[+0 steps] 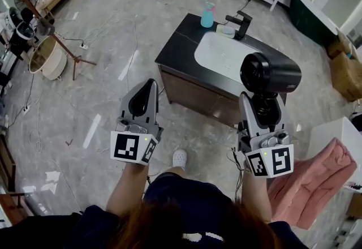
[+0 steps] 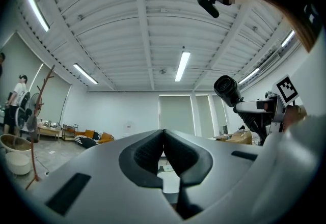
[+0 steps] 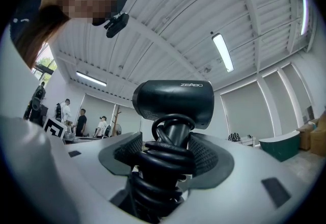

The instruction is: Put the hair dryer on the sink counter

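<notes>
My right gripper [image 1: 261, 107] is shut on the handle of a black hair dryer [image 1: 270, 73], which stands upright above the jaws with its cord wound round the handle. In the right gripper view the hair dryer [image 3: 174, 105] fills the middle, its body level above the right gripper [image 3: 168, 154]. It hangs over the near right corner of the dark sink counter [image 1: 181, 41] with its white basin [image 1: 223, 55]. My left gripper [image 1: 144, 97] is shut and empty, held over the floor left of the counter. The left gripper [image 2: 164, 152] points upward at the room.
A blue bottle [image 1: 207, 16], a black faucet [image 1: 242, 22] and a small dish [image 1: 225, 30] stand at the counter's far side. A pink towel [image 1: 310, 183] lies on a white surface at right. A wooden coat stand [image 1: 42, 24] and cables are on the floor at left.
</notes>
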